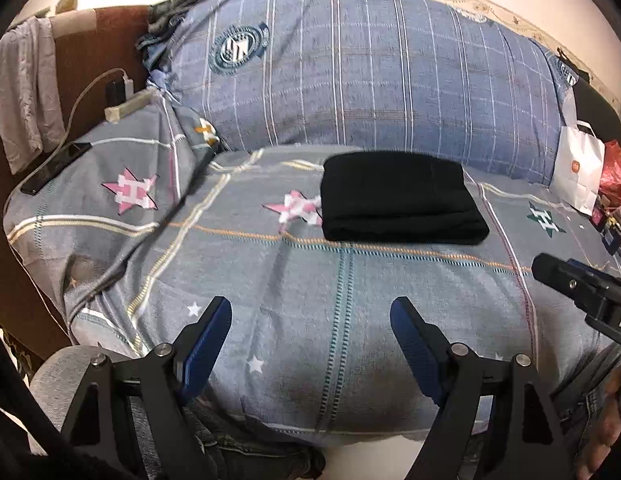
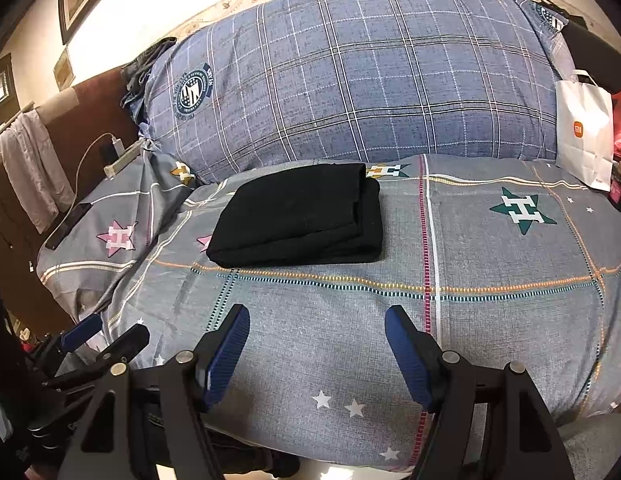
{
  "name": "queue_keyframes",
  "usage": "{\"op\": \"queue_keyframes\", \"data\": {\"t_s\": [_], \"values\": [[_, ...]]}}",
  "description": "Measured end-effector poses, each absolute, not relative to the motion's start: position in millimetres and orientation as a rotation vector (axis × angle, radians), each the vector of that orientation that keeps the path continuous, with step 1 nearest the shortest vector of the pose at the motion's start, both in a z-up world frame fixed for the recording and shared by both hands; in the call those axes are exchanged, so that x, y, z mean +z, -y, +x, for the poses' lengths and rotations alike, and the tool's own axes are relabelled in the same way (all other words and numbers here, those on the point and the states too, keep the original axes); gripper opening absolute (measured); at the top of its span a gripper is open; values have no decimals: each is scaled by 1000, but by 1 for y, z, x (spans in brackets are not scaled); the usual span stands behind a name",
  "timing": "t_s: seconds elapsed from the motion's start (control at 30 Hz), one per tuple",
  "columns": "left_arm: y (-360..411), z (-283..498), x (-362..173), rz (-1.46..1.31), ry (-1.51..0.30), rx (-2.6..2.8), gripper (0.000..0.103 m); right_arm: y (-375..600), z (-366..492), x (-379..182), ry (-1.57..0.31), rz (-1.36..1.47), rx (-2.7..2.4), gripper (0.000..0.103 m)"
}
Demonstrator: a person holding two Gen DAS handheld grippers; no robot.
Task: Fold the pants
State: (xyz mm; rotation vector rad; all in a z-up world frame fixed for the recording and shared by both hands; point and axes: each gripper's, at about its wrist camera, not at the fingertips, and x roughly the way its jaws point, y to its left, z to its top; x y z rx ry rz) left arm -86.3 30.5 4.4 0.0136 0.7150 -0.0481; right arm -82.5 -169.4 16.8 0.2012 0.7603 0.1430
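Black pants (image 1: 400,198) lie folded into a compact rectangle on the grey star-patterned bedsheet (image 1: 294,280), in front of a big blue plaid duvet. They also show in the right wrist view (image 2: 298,216). My left gripper (image 1: 310,312) is open and empty, held above the sheet well short of the pants. My right gripper (image 2: 316,322) is open and empty too, near the bed's front edge. The right gripper's tip shows at the right of the left wrist view (image 1: 550,270). The left gripper shows at the lower left of the right wrist view (image 2: 106,334).
A blue plaid duvet (image 2: 350,76) is piled behind the pants. A white paper bag (image 2: 586,132) and red bags stand at the right. A phone (image 2: 68,226), a power strip (image 2: 120,162) and a charger cable lie at the left by the brown headboard.
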Motion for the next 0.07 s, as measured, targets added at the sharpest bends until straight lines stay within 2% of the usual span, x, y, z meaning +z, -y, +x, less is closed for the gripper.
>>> {"op": "queue_keyframes", "data": {"t_s": [0.07], "values": [[-30,-87,6,6,-714,-61,82,171,-82,15,-765,199,139,74]]}}
